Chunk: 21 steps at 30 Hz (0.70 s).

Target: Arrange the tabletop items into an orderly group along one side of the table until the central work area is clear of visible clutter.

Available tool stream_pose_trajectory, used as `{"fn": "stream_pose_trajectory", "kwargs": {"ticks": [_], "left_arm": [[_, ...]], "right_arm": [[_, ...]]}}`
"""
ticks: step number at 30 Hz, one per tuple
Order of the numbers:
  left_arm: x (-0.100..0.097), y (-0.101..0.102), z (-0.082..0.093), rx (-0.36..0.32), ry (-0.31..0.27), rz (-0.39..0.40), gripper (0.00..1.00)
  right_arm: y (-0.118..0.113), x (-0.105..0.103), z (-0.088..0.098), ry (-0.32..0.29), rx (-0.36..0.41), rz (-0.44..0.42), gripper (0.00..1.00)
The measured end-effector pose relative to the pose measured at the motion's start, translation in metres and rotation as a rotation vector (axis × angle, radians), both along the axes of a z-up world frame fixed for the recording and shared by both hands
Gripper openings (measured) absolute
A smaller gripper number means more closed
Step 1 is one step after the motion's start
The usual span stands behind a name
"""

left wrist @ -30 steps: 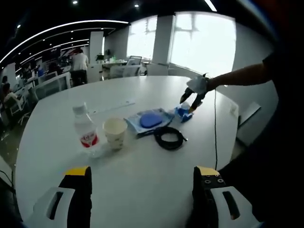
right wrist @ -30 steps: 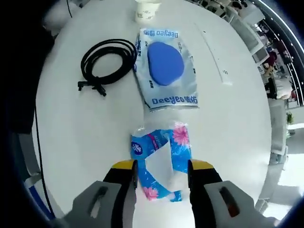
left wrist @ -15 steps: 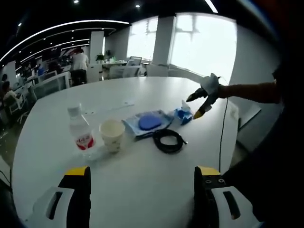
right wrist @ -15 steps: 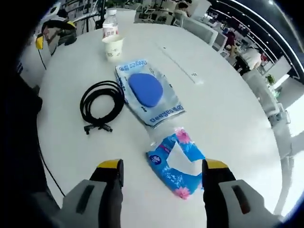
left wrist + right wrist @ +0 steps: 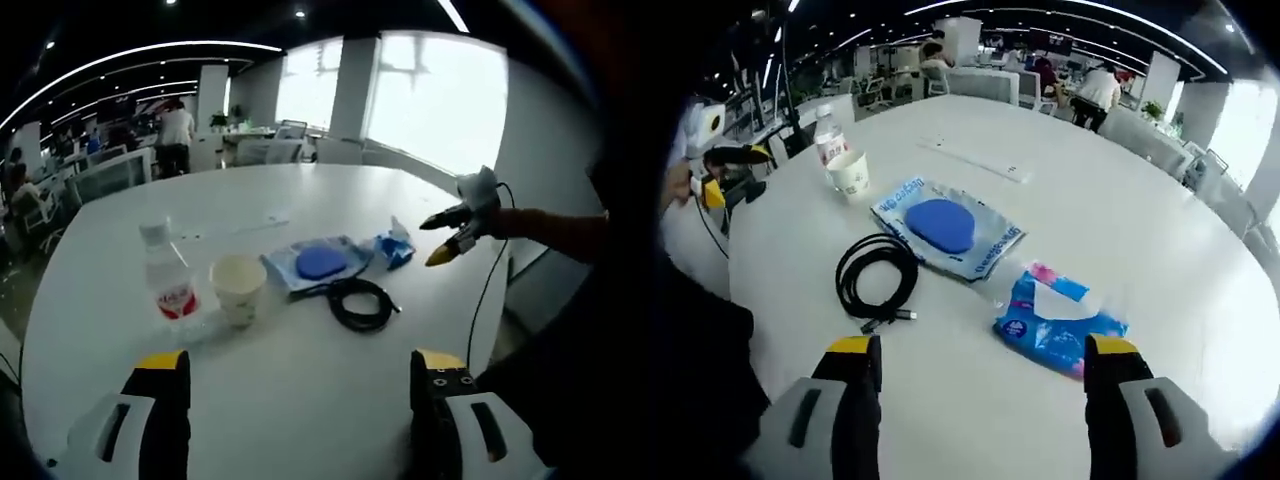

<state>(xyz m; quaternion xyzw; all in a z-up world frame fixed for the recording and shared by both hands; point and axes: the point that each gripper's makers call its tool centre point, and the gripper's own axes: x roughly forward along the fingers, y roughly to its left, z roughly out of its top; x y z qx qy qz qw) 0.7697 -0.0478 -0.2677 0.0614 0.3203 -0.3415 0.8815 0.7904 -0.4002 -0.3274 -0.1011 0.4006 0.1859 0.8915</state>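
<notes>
White round table [image 5: 300, 390], left gripper view: water bottle [image 5: 168, 284] at 9 o'clock, paper cup [image 5: 238, 288] just beside it, then clear packet with blue disc [image 5: 318, 264], coiled black cable [image 5: 360, 302] near centre, and blue tissue pack [image 5: 394, 249] toward 2 o'clock. Left gripper [image 5: 300, 400] at 6 o'clock, jaws spread wide and empty. Right gripper [image 5: 980, 375], jaws likewise parted and empty, sits short of the tissue pack [image 5: 1057, 322] in its own view, cable [image 5: 876, 278] at 9 o'clock, packet [image 5: 946, 228] at 12.
</notes>
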Motion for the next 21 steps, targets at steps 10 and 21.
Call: {"fn": "stream_pose_trajectory", "kwargs": {"ticks": [10,21], "left_arm": [[0.002,0.0,-0.001,-0.01,0.004,0.032,0.91],[-0.001,-0.004,-0.001,0.005,-0.001,0.022,0.97]], "right_arm": [[0.006,-0.023,0.006,-0.034,0.089,-0.097,0.92],[0.025,-0.044,0.014,-0.061,0.095,-0.088,1.0]]}}
